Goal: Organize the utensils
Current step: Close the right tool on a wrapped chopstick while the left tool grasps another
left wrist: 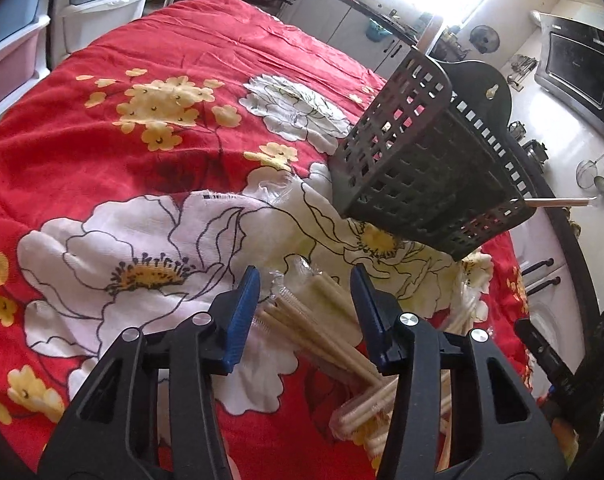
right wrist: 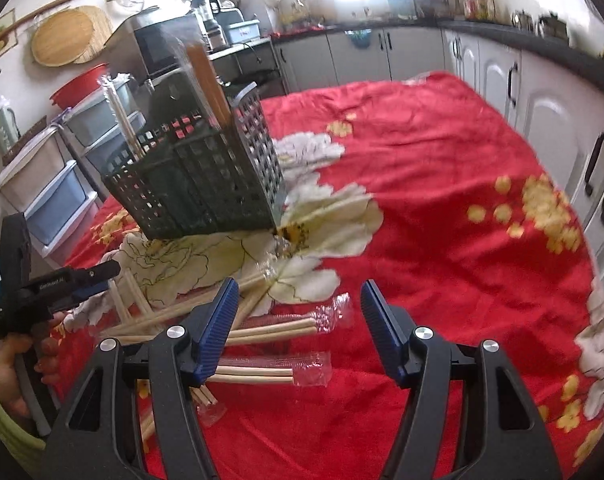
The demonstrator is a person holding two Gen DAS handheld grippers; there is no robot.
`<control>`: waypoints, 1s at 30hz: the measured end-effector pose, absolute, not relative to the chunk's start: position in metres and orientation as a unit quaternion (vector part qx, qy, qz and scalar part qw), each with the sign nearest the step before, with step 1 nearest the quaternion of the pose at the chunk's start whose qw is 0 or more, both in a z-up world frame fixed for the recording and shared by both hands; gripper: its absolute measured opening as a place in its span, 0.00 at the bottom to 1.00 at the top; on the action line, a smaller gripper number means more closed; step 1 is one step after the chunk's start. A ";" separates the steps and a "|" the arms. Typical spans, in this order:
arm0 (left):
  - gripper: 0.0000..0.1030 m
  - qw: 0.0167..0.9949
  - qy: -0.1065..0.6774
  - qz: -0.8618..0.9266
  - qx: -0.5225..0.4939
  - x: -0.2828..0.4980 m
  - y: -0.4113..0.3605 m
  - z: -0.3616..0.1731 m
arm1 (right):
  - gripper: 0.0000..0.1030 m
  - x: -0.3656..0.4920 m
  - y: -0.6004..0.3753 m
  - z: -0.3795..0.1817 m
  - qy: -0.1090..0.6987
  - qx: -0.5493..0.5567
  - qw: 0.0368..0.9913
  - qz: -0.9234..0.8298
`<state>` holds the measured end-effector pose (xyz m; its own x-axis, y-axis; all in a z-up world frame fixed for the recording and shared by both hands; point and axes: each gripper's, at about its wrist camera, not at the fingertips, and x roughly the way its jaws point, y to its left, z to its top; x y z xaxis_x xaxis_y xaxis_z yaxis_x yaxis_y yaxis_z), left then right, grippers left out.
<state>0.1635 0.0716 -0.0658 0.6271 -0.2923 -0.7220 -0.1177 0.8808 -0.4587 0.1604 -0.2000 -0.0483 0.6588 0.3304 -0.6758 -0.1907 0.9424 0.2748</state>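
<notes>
— Where do we see the chopsticks?

— A loose pile of pale wooden chopsticks in clear plastic sleeves (right wrist: pixel 270 328) lies on the red flowered cloth (right wrist: pixel 442 200). Our right gripper (right wrist: pixel 298 320) is spread wide, holding nothing, and the pile is just under and left of its blue fingers (right wrist: pixel 218 328).

— And the left one?

— Our left gripper (left wrist: pixel 306 308) is also released; some wrapped chopsticks (left wrist: pixel 310 320) lie between its fingers, but whether they touch we cannot tell.

— The holder?

— The dark perforated plastic utensil basket (right wrist: pixel 206 176) stands beyond the pile with a few sleeved chopsticks upright in it (right wrist: pixel 122 120).
</notes>
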 end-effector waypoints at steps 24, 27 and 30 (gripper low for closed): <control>0.08 0.865 0.424 -0.056 -0.264 0.165 0.087 -0.073 | 0.05 0.169 -0.223 -0.063 0.400 0.184 0.885 0.151; 0.06 0.865 0.416 -0.065 -0.274 0.162 0.089 -0.068 | 0.05 0.165 -0.222 -0.048 0.377 0.175 0.896 0.155; 0.05 0.869 0.403 -0.073 -0.279 0.158 0.090 -0.060 | 0.05 0.160 -0.217 -0.029 0.351 0.160 0.908 0.165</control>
<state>0.1582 0.0899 -0.0596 0.6645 -0.3519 -0.6593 -0.0972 0.8341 -0.5431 0.1602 -0.2170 -0.0286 0.6992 0.4115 -0.5846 -0.1874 0.8946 0.4056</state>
